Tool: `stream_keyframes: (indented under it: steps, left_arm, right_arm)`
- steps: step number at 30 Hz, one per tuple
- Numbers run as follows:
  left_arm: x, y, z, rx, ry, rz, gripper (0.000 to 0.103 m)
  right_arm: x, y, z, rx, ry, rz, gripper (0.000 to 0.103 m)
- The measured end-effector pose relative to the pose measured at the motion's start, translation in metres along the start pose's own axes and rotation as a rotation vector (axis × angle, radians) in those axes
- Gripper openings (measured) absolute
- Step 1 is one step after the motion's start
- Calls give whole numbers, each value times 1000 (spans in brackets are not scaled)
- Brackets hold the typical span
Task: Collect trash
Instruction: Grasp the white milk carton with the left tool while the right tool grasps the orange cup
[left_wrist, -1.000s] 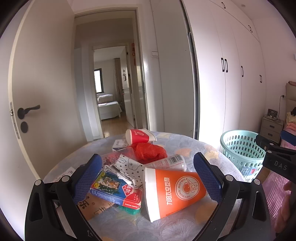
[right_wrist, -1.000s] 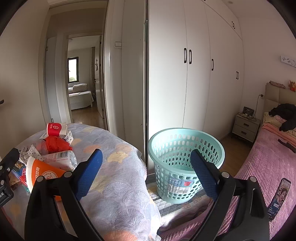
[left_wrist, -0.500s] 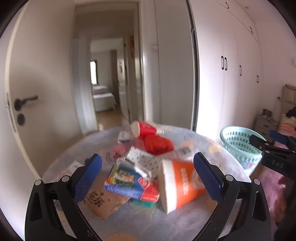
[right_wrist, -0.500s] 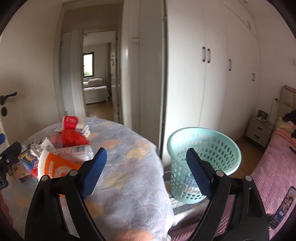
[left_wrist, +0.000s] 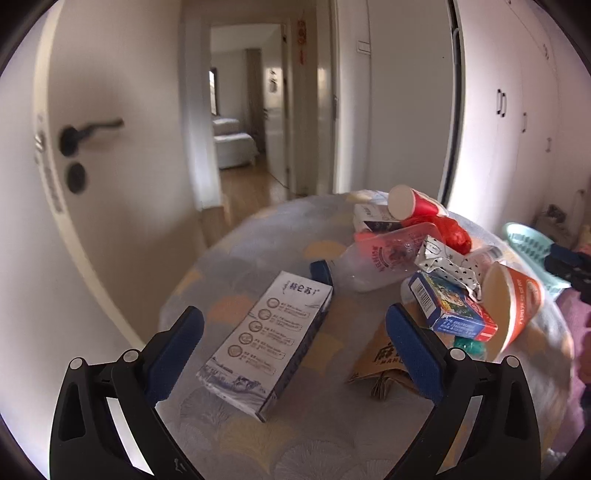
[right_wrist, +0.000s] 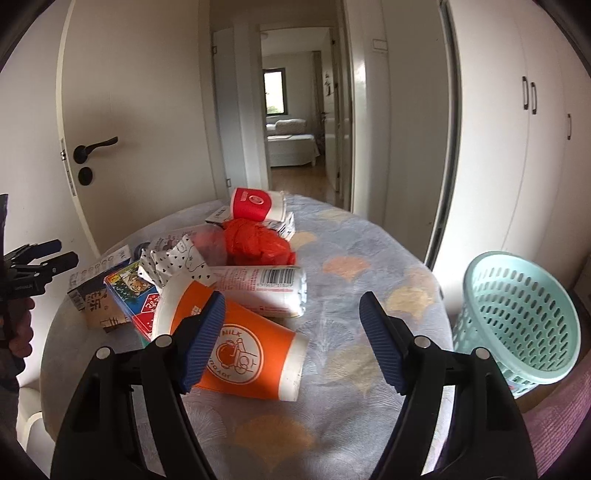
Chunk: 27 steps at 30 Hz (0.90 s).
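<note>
Trash lies in a pile on a round table (right_wrist: 354, 258) with a patterned cloth. A white carton (left_wrist: 269, 336) lies flat between the fingers of my open left gripper (left_wrist: 291, 328), which is empty just above it. An orange soy-milk cup (right_wrist: 236, 347) lies on its side under my open, empty right gripper (right_wrist: 291, 317); it also shows in the left wrist view (left_wrist: 517, 306). Behind it lie a white barcoded bottle (right_wrist: 266, 291), a red plastic bag (right_wrist: 255, 243), a red paper cup (right_wrist: 255, 203), a spotted wrapper (right_wrist: 177, 258) and a blue card box (left_wrist: 450, 310).
A teal plastic basket (right_wrist: 517, 314) stands on the floor right of the table, near a pink bed. A brown paper bag (left_wrist: 384, 362) and a clear plastic bottle (left_wrist: 376, 258) lie on the table. A white door (left_wrist: 92, 147) stands behind at left, wardrobes at right.
Both grippers have swung left. The left one now faces the white carton instead of the orange cup. The right one has turned from the basket to the orange cup.
</note>
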<state>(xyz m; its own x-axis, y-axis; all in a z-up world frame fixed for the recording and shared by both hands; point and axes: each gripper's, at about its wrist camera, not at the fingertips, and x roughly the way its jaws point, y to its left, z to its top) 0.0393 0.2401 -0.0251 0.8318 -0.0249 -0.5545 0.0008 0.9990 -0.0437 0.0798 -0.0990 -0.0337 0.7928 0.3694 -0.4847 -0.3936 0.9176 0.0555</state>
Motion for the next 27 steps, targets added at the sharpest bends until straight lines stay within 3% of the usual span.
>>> stream_keyframes:
  steps: [4, 10, 12, 21, 27]
  left_arm:
    - [30, 23, 1, 3, 63, 29, 96]
    - [78, 20, -13, 79, 221, 74, 95]
    - [83, 16, -17, 99, 247, 88, 85]
    - [68, 3, -23, 107, 232, 131, 57]
    - [49, -1, -21, 63, 211, 147, 54]
  right_arm:
    - [21, 4, 3, -14, 60, 71, 71]
    - [44, 10, -1, -29, 165, 180, 72]
    - [42, 13, -3, -45, 166, 181, 72]
    - [11, 16, -23, -61, 163, 163, 72]
    - [-15, 25, -37, -54, 179, 168, 72]
